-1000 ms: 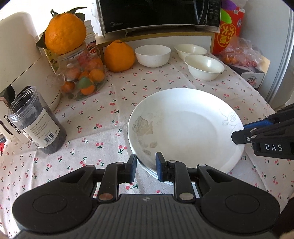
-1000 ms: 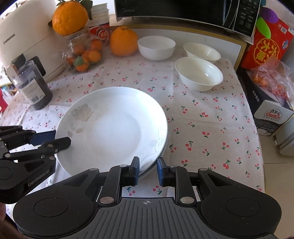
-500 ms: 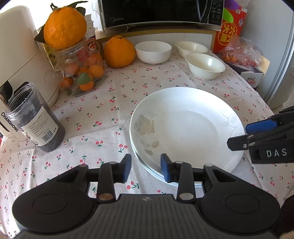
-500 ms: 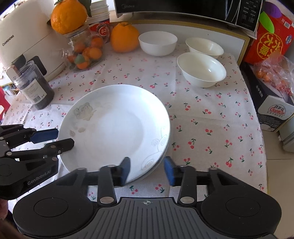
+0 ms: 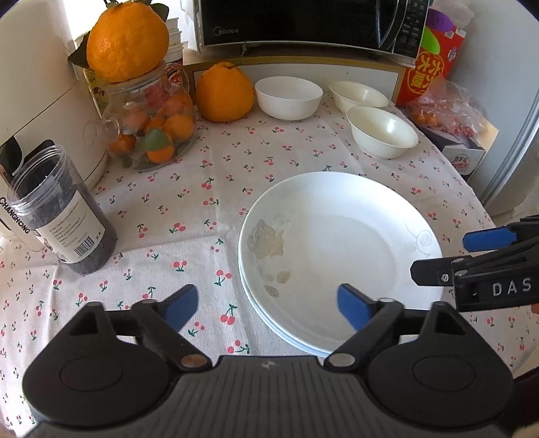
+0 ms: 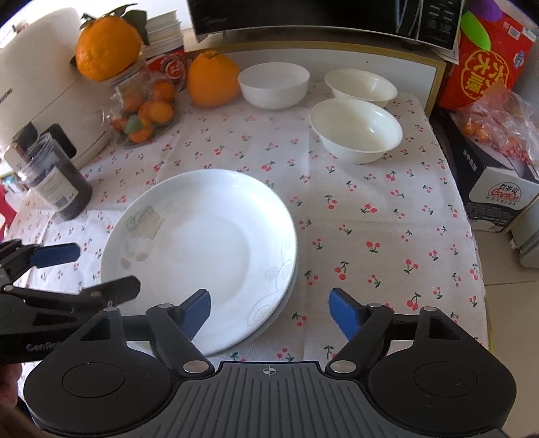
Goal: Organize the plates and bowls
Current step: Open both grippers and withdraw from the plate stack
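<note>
Left wrist view: my left gripper (image 5: 266, 308) sits at six o'clock, jaws spread wide after just opening, nothing pinched; its right pad hangs over the near rim of the stacked plates (image 5: 340, 256), its left pad over bare cherry-print tablecloth (image 5: 202, 202). The plates lie right of centre, a second rim showing beneath the top one. My right gripper (image 5: 441, 256) comes in at three o'clock, beside the plates' right edge. Three bowls (image 5: 382, 129) cluster at one o'clock, near the microwave (image 5: 303, 23); a loose orange (image 5: 224, 92) sits at twelve, a glass jar of fruit (image 5: 151, 131) at eleven, a dark-filled plastic jar (image 5: 64, 215) at nine. Right wrist view: my right gripper (image 6: 269, 313) at six o'clock is likewise wide apart, having just opened, empty; the left pad overlaps the plates (image 6: 202, 249), the right pad is over cloth. The left gripper (image 6: 101, 273) reaches in at nine o'clock, jaws apart, straddling the plates' left rim. The bowls (image 6: 355, 129) stand at one o'clock, well apart from the plates.
</note>
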The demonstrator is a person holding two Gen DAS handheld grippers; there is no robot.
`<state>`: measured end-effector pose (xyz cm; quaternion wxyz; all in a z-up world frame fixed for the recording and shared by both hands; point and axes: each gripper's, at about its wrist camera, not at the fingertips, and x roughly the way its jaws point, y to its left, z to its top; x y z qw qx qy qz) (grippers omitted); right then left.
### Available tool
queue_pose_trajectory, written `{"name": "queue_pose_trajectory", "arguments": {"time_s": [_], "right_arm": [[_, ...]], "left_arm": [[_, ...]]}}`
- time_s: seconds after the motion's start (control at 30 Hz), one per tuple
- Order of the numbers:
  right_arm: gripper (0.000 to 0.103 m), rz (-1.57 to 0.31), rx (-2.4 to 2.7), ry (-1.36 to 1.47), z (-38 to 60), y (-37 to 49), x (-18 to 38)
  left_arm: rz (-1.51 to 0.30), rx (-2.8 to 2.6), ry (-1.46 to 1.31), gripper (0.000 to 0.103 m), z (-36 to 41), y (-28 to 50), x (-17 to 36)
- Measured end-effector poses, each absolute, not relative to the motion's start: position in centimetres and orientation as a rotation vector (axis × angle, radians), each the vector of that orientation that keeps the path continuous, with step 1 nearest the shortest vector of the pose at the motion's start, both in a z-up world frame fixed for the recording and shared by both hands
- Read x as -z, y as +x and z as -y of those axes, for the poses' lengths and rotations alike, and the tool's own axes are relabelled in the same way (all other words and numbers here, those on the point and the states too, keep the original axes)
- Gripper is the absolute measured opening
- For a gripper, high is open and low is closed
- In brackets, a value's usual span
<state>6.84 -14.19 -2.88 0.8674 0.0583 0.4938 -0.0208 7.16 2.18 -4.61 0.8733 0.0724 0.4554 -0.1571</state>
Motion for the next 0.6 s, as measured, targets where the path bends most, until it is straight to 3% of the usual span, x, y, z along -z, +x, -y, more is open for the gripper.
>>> {"name": "queue_pose_trajectory", "arguments": {"time_s": [0.27,0.6], "right_arm": [[0.089,-0.97,0.063,0.18,16.2,7.9,1.6],[0.093,-0.913,0.109,0.393,20.3,10.9,-0.1]], "left_arm": [[-0.947,0.307,0.099,0.101,-2.4,7.8,3.7],[-0.945,0.244,-0.013,0.102,-2.3,11.0,1.9]]}}
